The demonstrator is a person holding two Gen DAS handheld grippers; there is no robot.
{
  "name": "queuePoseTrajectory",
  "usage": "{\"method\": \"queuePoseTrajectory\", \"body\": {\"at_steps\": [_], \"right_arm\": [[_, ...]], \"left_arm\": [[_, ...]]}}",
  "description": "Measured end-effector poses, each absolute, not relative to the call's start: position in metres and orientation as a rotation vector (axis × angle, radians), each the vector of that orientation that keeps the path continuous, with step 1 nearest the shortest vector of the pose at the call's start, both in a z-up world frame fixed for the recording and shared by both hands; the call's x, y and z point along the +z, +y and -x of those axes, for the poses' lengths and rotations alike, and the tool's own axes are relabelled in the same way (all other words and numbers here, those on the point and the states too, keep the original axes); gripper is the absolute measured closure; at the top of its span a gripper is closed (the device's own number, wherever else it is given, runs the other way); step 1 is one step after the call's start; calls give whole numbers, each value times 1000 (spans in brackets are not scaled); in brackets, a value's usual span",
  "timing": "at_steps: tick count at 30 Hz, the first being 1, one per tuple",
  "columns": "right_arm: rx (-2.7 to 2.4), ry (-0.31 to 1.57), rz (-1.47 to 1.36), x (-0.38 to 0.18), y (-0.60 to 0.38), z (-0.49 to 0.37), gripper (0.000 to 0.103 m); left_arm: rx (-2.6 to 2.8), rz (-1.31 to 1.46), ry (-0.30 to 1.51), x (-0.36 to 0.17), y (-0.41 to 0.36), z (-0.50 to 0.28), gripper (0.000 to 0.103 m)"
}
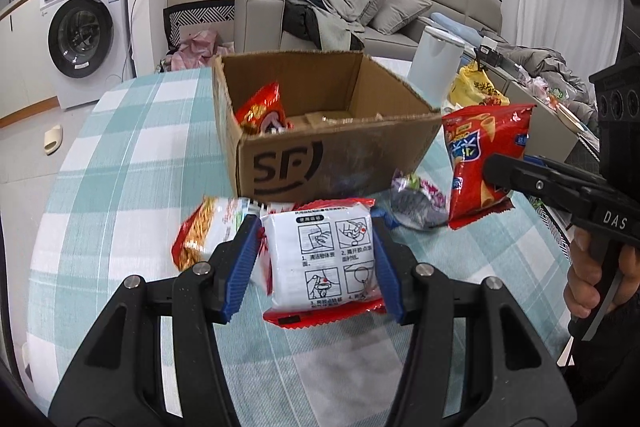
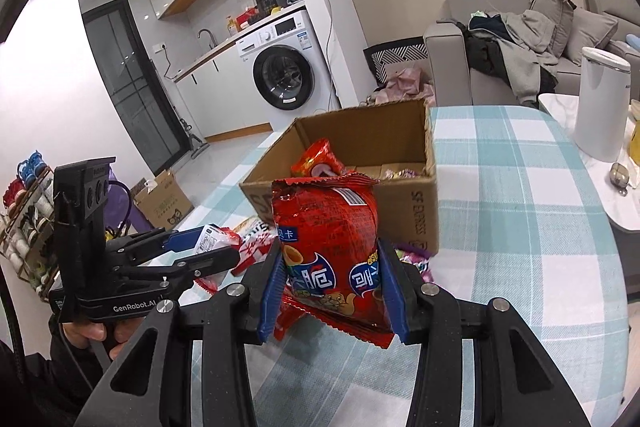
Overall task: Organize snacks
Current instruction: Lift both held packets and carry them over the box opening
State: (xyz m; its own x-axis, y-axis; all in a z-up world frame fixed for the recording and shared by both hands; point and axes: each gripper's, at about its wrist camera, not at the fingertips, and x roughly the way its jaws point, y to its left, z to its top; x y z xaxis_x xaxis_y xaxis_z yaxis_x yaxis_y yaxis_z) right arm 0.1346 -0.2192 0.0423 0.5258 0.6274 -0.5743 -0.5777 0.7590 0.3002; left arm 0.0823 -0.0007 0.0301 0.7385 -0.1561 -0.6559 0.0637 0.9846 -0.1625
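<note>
Left gripper (image 1: pixel 316 259) clamps a white packet (image 1: pixel 324 259), lower centre of its view. Right gripper (image 2: pixel 334 287) clamps a red snack bag (image 2: pixel 328 247), lower centre. Both are raised off the desk (image 2: pixel 520 227), near the cardboard box (image 1: pixel 332 151).

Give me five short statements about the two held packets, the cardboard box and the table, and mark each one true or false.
1. The left gripper has its jaws clamped on a white packet with red edges and printed instruction diagrams. True.
2. The right gripper is empty. False: it holds a red crinkly snack bag with blue labels.
3. The open brown cardboard box marked SF is empty. False: a red-orange snack bag stands inside it.
4. Loose snack packets lie on the table covered with a teal and white checked cloth, in front of the box. True.
5. The box stands on the floor. False: it stands on the table.
</note>
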Motion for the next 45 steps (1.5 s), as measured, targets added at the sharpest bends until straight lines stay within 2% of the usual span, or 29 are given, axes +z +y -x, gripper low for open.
{"method": "queuePoseTrajectory", "body": {"at_steps": [17, 45], "right_arm": [[706, 685, -89, 61, -217, -157, 59], [662, 690, -139, 73, -204, -215, 59]], "left_arm": [[-106, 133, 675, 63, 1, -118, 51], [-65, 108, 651, 81, 3, -194, 51]]}}
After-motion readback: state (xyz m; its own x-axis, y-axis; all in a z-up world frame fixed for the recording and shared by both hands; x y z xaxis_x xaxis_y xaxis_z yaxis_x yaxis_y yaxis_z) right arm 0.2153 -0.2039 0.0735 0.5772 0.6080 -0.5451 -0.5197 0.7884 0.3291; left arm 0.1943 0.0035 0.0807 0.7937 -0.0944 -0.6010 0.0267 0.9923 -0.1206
